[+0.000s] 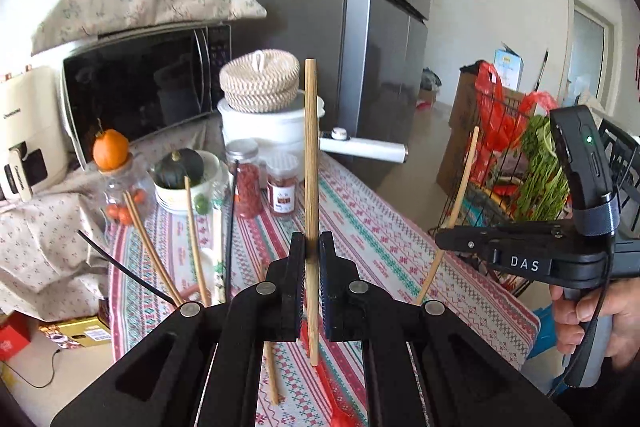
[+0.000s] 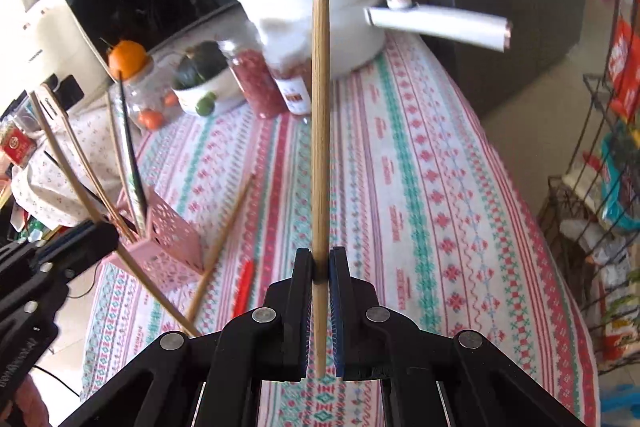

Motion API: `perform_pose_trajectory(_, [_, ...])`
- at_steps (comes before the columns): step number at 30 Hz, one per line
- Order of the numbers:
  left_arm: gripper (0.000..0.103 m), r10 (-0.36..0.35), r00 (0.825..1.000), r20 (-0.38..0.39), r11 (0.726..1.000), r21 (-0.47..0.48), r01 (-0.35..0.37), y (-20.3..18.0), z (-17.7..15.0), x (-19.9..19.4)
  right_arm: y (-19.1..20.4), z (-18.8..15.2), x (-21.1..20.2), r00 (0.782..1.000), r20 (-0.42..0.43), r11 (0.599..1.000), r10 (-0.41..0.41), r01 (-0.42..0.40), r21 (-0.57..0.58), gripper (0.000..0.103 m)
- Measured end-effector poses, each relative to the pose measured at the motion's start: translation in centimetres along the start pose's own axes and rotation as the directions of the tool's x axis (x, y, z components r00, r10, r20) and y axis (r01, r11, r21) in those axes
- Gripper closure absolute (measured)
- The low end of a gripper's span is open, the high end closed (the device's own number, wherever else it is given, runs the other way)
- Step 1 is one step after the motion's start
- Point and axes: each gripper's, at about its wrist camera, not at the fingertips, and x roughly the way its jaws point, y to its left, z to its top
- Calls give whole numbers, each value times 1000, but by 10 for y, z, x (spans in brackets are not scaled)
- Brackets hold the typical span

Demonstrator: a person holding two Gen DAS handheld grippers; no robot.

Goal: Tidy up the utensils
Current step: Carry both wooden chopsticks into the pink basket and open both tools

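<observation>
- A grey fridge (image 1: 360, 27) stands tall behind everything, and just beside it a microwave (image 1: 140, 79) wears a floral cloth on top.
- The counter (image 2: 440, 187) stretches out under a striped red, green and white patterned cloth.
- At its far end sits a white pot (image 2: 320, 27) with a long handle, a woven lidded basket (image 1: 260, 79) resting on top of it.
- Near the pot: jars of red contents, a bowl with a dark green squash, and an orange fruit perched on a clear jar.
- Here's the pink perforated utensil holder (image 2: 168, 239) on the counter's left side, with several chopsticks and dark sticks leaning out of it at angles.
- The left gripper (image 1: 311, 255) has its jaws clamped tight on a wooden chopstick (image 1: 311, 147), which stands upright, gripped low on its length, most of it rising above the jaws and a short end poking out below.
- The right gripper (image 2: 321, 267), held in a person's hand (image 1: 592, 315), is pinched shut on its own chopstick (image 2: 321, 127) in just the same way: upright, long end up.
- One loose chopstick (image 2: 220, 247) lies slanted on the cloth just beside the holder, with a red utensil (image 2: 244, 287) near it.
</observation>
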Motion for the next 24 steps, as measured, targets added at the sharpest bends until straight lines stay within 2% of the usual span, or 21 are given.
perform_pose_trajectory(7, [96,80,987,136,996,-38,-76,32,14,-33,29,14,-14,995,73,998,62,-61,-21,97])
perform_pose_trajectory(10, [96,117,980,160,992,-76,-106,49,12,-31,44,17,-17,991,96,995,93,-90,-34,97])
perform_pose_trajectory(15, [96,184,969,164,979,-117,-166,72,0,-15,65,22,-16,983,122,990,139,-135,-43,97])
perform_pose_trajectory(24, [96,220,971,91,970,-131,-207,97,-21,20,98,30,-6,964,170,979,204,-199,-46,97])
